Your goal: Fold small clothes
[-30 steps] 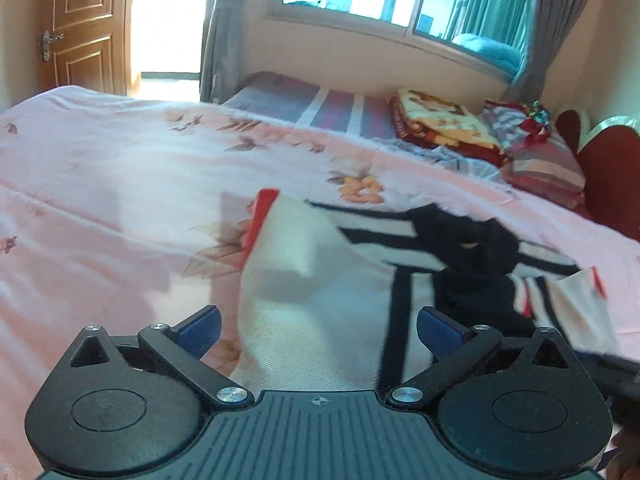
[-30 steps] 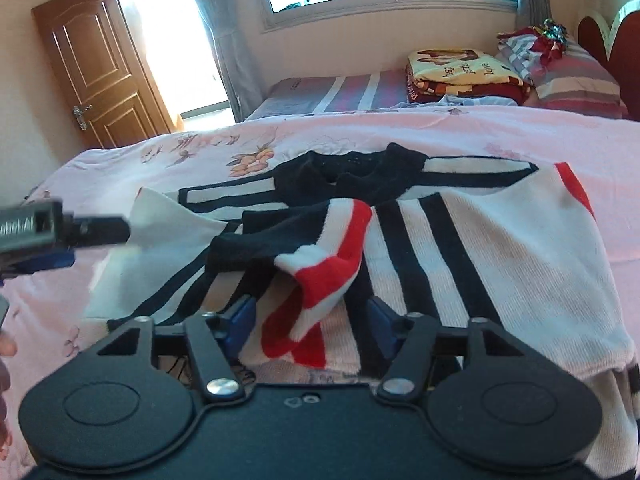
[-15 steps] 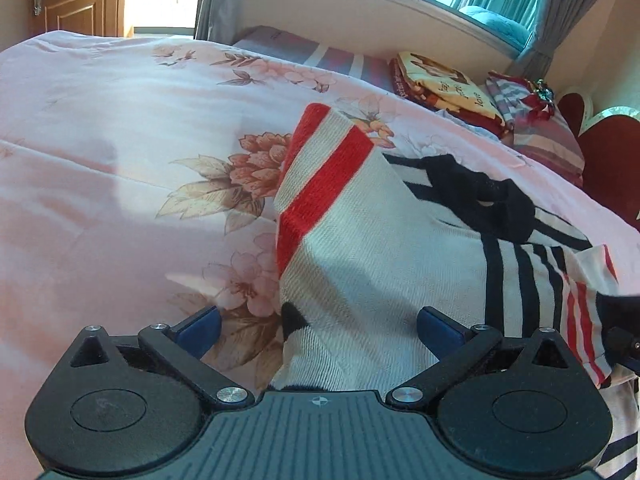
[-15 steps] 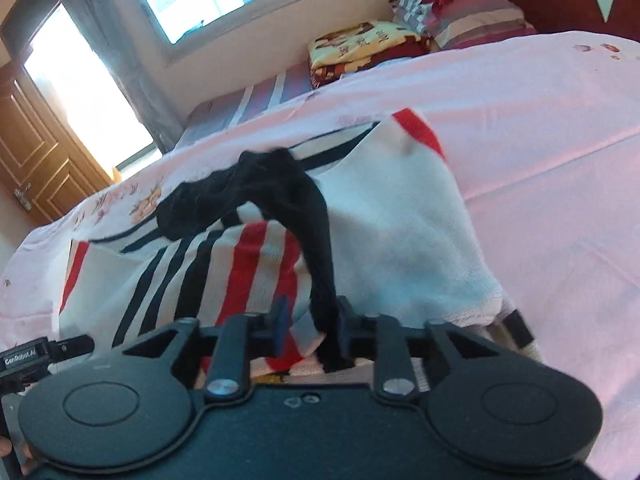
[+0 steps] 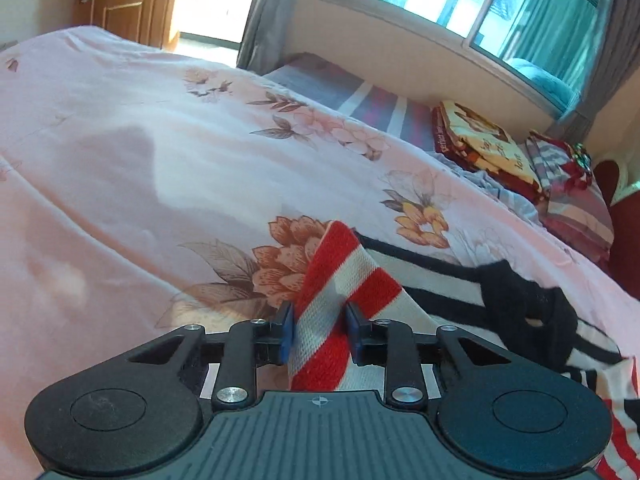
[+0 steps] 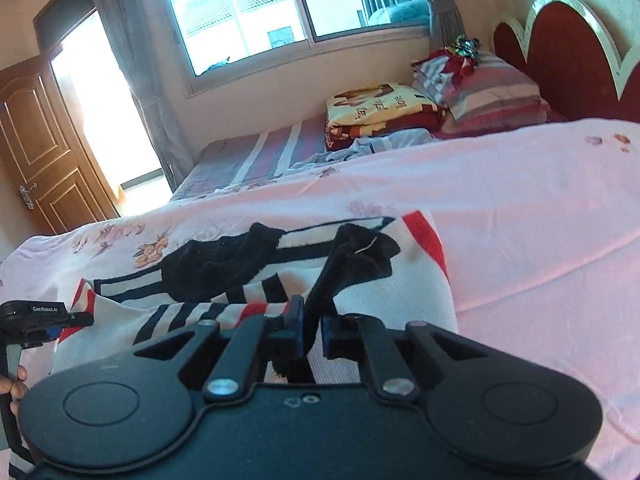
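both pairs of fingers are clamped on cloth: the left gripper (image 5: 319, 334) pinches the red-and-white striped cuff (image 5: 340, 280) of the sweater (image 6: 400, 280), the right gripper (image 6: 311, 330) pinches its black trim (image 6: 352, 256). the sweater lies spread on the pink floral bedspread (image 5: 160, 168), toward its near edge.
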`<state>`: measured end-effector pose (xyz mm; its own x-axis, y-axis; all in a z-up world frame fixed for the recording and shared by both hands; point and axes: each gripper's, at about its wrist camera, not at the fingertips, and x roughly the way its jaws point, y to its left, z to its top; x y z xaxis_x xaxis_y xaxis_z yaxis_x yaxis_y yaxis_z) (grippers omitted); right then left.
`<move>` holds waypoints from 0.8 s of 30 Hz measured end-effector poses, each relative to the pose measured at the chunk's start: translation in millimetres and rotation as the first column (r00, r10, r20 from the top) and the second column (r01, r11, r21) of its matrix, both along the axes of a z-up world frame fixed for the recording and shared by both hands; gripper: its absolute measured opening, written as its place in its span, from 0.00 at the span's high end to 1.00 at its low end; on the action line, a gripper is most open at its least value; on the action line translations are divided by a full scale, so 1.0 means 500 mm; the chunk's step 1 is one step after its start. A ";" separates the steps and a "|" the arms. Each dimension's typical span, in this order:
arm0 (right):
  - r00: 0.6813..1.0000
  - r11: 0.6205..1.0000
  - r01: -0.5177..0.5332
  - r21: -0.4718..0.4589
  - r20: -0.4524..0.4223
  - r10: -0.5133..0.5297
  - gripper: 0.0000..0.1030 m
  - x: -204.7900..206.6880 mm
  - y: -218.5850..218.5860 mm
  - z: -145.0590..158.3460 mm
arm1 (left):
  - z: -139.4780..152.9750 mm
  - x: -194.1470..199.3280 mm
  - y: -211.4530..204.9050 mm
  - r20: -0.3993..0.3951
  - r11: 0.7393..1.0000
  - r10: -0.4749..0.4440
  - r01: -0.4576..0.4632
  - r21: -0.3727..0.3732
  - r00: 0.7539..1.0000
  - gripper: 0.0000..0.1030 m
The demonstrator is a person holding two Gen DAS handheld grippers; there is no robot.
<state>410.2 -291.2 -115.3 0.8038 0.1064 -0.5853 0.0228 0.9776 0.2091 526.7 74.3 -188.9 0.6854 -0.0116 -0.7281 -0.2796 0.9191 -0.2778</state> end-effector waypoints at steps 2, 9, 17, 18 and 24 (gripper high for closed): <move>1.000 1.000 0.003 -0.004 -0.005 -0.003 0.91 0.012 -0.003 -0.006 | -0.009 0.008 0.007 -0.001 0.999 0.018 -0.018 0.029 1.000 0.73; 0.990 0.995 0.080 -0.065 -0.112 -0.087 0.82 -0.001 -0.033 -0.072 | 0.026 -0.028 -0.010 0.023 0.990 -0.010 0.007 0.141 1.000 0.73; 0.999 0.998 -0.025 -0.060 -0.024 0.024 0.76 -0.024 0.008 -0.001 | 0.065 -0.160 -0.112 0.008 0.955 -0.243 0.238 0.175 0.970 0.67; 0.998 0.996 -0.055 -0.072 -0.043 0.052 0.76 -0.017 0.031 -0.007 | 0.053 -0.168 -0.126 -0.013 0.948 -0.261 0.259 0.186 0.965 0.59; 0.985 0.970 -0.127 -0.208 -0.140 0.099 0.78 -0.006 0.048 -0.094 | 0.032 -0.200 -0.123 0.004 0.931 -0.292 0.284 0.230 0.956 0.47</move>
<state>407.3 -267.4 -162.1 0.7110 0.0529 -0.7012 -0.0780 0.9969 -0.0038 426.8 13.0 -173.1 0.7042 -0.0519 -0.7081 0.0131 0.9981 -0.0601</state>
